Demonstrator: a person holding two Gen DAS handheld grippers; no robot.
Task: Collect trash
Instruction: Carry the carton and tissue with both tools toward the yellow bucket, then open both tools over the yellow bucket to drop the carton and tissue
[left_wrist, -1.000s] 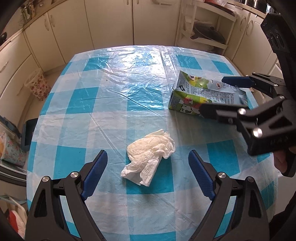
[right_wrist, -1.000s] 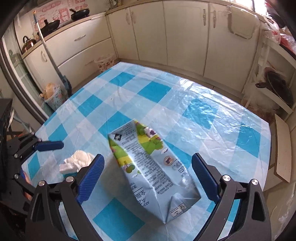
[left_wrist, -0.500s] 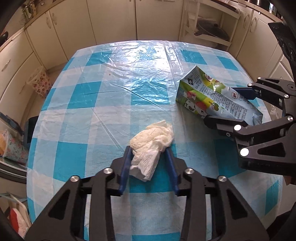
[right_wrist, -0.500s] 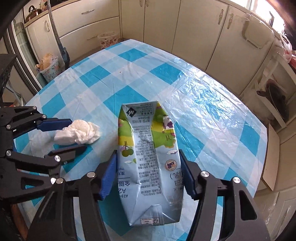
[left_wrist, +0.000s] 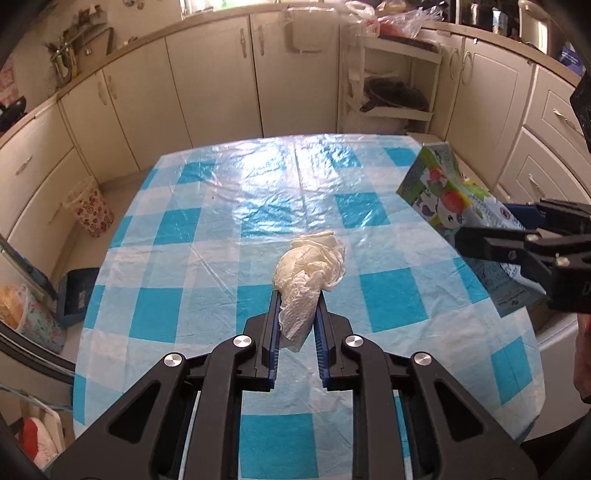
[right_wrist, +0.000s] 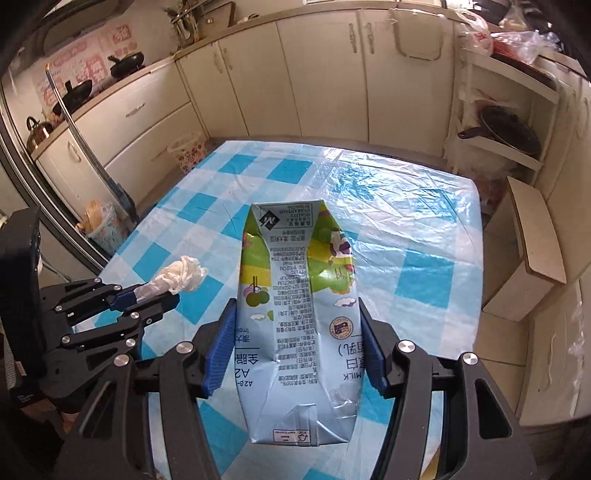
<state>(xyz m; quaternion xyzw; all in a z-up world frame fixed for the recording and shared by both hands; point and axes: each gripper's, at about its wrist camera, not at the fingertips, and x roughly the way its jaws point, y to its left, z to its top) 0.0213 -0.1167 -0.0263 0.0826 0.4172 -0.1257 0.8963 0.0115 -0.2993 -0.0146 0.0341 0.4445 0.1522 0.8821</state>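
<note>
Far left, floor level: a floral waste basket (left_wrist: 89, 211) against the cream cabinets (left_wrist: 207, 92); a bagged bundle (left_wrist: 22, 314) lower down at the frame edge.

Centre: table with blue-and-white checked cloth (left_wrist: 177, 266) under clear plastic film. No other loose items visible on the cloth.

Left gripper (left_wrist: 298, 295): jaws closing, blue pads pressed on the crumpled white tissue (left_wrist: 308, 266). Tissue wad sticks out past the fingertips; it appears lifted clear of the cloth.

Right gripper (right_wrist: 295, 325): pads clamped on both long sides of the flattened milk carton (right_wrist: 295, 295). Carton points away from the camera, base end toward it, printed side up, above the table's near right part.

Right: open shelf unit (left_wrist: 391, 85) holding a dark pan (left_wrist: 395, 94); plastic bags (left_wrist: 402, 18) on the counter above.

View differences:
- Left wrist view: carton (left_wrist: 450, 195) seen only partly, its rear hidden behind the right gripper's black linkage (left_wrist: 491, 230) at the frame's right edge.
- Right wrist view: shows the left gripper (right_wrist: 166, 295) side-on with tissue (right_wrist: 183, 275) projecting from it. Also shows a kettle (right_wrist: 37, 129) and two black pans (right_wrist: 127, 61) on the left counter, and a light board-like piece (right_wrist: 535, 236) by the right cabinets. The carton blocks the table's middle strip here.
</note>
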